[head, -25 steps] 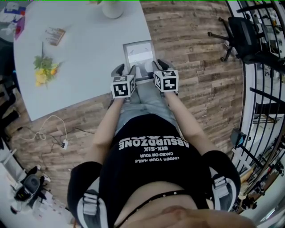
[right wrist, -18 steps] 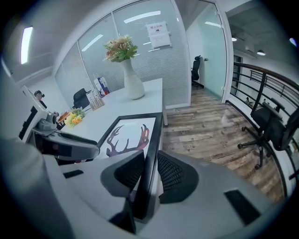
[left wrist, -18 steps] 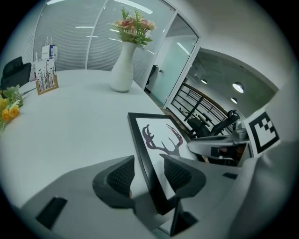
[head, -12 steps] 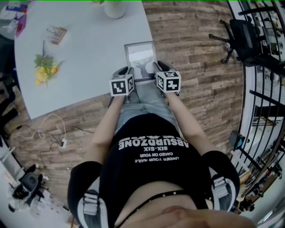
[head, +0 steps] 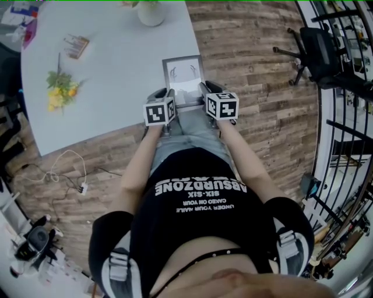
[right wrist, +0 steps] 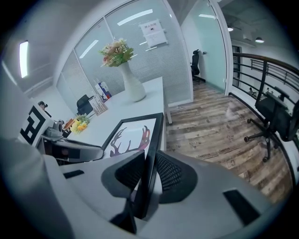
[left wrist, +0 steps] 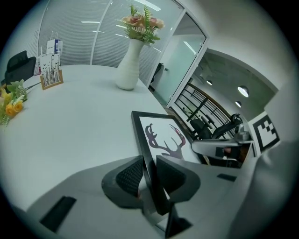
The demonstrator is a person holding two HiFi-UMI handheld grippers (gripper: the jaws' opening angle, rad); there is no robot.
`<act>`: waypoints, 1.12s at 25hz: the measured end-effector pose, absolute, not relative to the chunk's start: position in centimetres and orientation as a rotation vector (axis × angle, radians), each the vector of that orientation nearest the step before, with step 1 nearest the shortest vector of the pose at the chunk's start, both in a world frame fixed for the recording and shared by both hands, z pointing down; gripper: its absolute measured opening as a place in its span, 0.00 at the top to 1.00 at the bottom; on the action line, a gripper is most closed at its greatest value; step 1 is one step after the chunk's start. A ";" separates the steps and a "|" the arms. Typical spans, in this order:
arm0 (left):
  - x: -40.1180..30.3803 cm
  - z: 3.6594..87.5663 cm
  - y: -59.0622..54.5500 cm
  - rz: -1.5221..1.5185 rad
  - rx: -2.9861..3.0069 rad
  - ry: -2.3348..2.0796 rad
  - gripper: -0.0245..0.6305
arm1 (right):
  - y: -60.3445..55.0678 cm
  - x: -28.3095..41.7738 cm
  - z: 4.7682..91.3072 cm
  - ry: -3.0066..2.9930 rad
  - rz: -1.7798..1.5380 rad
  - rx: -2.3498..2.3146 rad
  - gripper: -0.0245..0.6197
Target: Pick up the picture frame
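Right, the white tabletop (head: 105, 87) carries the picture frame (head: 183, 73) at its near right corner, along the right edge. The right gripper (right wrist: 149, 175) is clamped on the frame's right rail. The left gripper (left wrist: 149, 175) has its jaws closing on the left rail, pads just meeting it. Risk, imo: both grips sit at the near end, so on lifting the far end could sag & the frame pivot or slip thru the pads.

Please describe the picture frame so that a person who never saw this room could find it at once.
Start from the large white table on the wooden floor. At its edge nearest the person is the thin black rectangular picture frame. Unlike the white vase and the yellow flowers, it is flat and shows dark antlers on white.
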State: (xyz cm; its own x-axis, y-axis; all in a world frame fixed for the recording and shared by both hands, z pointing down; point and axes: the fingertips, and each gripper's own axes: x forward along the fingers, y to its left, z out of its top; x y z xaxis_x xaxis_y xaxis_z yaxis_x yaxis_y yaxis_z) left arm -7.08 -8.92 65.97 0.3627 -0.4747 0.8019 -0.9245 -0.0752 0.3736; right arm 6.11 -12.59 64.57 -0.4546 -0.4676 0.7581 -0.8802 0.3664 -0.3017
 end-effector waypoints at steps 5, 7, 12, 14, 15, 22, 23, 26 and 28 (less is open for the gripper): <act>-7.3 65.0 -9.1 0.600 1.717 -1.268 0.81 | -12.7 6.0 63.6 -2.091 0.953 1.165 0.82; -7.5 64.3 -9.2 0.586 1.721 -1.272 0.81 | -12.8 5.8 63.0 -2.104 0.955 1.169 0.82; -8.1 62.2 -9.4 0.555 1.748 -1.281 0.81 | -12.9 5.3 61.0 -2.131 0.963 1.163 0.82; -8.2 61.6 -9.3 0.549 1.753 -1.285 0.81 | -12.9 5.1 60.2 -2.140 0.961 1.159 0.82; -8.3 61.3 -9.2 0.545 1.757 -1.287 0.81 | -13.0 5.0 59.9 -2.145 0.962 1.157 0.82; -8.7 57.8 -9.3 0.489 1.791 -1.301 0.81 | -12.9 4.7 56.9 -2.183 0.981 1.143 0.82; -8.7 57.1 -9.3 0.481 1.799 -1.301 0.81 | -12.9 4.6 56.4 -2.193 0.984 1.139 0.82; -9.0 54.8 -9.5 0.451 1.828 -1.305 0.81 | -12.9 4.3 54.5 -2.231 0.998 1.127 0.82; -9.5 53.2 -9.6 0.450 1.853 -1.315 0.81 | -13.0 4.0 53.0 -2.260 1.025 1.119 0.82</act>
State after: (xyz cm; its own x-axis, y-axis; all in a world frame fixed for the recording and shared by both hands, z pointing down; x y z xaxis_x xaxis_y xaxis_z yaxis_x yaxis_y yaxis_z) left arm -9.48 -9.55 53.16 0.3957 -0.6198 0.6777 -0.9050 -0.1376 0.4026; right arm 3.98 -12.98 53.00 -0.5899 -0.4993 0.6346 -0.8063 0.4057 -0.4304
